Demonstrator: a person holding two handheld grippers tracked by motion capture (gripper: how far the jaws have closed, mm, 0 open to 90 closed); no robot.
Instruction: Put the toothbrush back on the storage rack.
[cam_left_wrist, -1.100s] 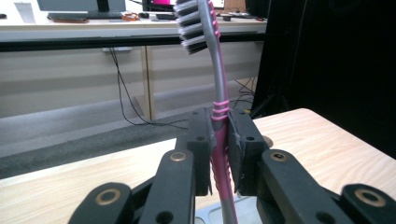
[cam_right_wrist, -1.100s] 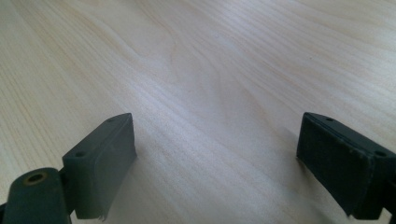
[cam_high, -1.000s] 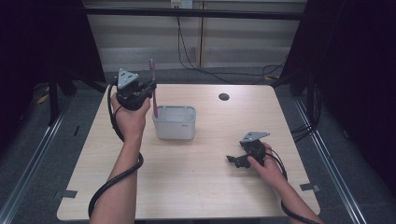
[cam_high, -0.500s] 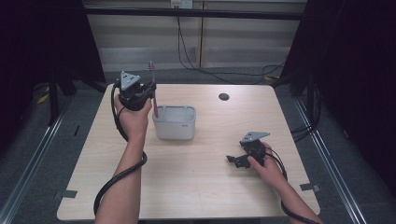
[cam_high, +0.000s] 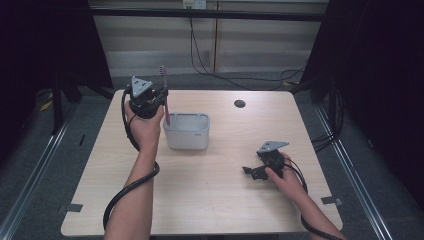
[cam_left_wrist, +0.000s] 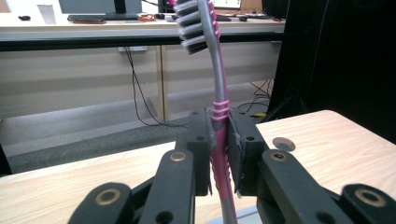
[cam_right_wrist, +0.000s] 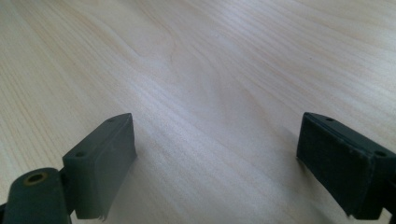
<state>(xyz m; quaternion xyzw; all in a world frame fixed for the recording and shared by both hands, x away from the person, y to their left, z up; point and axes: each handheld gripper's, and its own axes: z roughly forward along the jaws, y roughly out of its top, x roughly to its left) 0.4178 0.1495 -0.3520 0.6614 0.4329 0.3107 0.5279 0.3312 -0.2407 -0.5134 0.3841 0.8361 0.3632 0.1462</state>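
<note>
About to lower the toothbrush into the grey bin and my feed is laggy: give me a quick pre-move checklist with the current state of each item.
1. Left tongs clamped on the toothbrush handle: ok.
2. Toothbrush upright, bristles at the top: ok.
3. Toothbrush lower end over the grey bin opening: cannot tell; in the high view it hangs at the bin's left rim.
4. Bin interior free of other items: cannot tell.
5. Right tongs open, low over the table, apart from the bin: ok.
</note>
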